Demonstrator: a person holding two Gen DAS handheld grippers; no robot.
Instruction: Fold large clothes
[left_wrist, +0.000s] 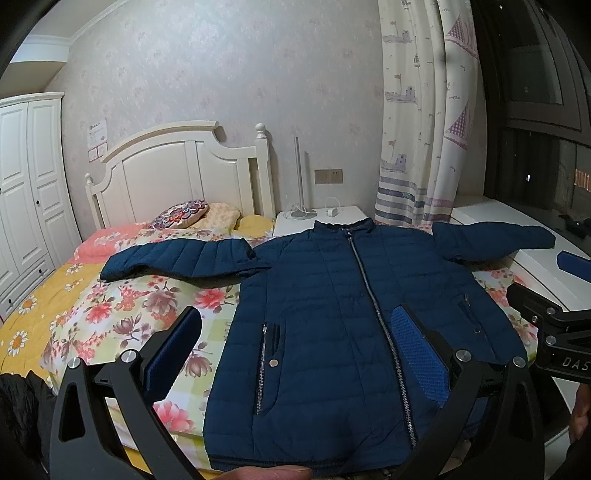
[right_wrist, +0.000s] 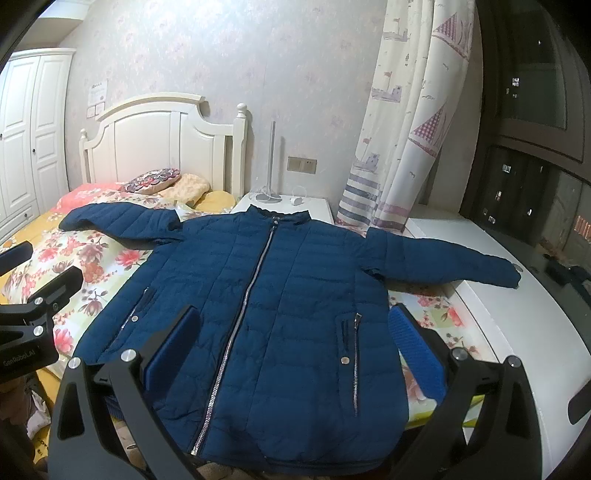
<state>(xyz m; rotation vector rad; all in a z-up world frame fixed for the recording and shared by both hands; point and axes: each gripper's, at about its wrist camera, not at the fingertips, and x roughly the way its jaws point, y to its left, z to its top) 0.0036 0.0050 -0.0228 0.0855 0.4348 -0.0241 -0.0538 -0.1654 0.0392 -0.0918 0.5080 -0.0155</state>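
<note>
A dark blue quilted jacket (left_wrist: 332, 314) lies flat and zipped on the flowered bed cover (left_wrist: 122, 306), collar toward the wall, both sleeves spread out sideways. It also shows in the right wrist view (right_wrist: 266, 314). My left gripper (left_wrist: 299, 325) is open and empty, held above the jacket's hem, fingers either side of its left half. My right gripper (right_wrist: 295, 328) is open and empty above the hem. The right sleeve (right_wrist: 443, 258) rests on the white ledge (right_wrist: 517, 332). Each gripper shows at the edge of the other's view.
A white headboard (left_wrist: 177, 173) and pillows (left_wrist: 184, 218) stand at the back left. A white nightstand (left_wrist: 317, 218) with a lamp is behind the collar. Curtains (left_wrist: 424, 129) hang at the right, a wardrobe (left_wrist: 26, 184) at the left.
</note>
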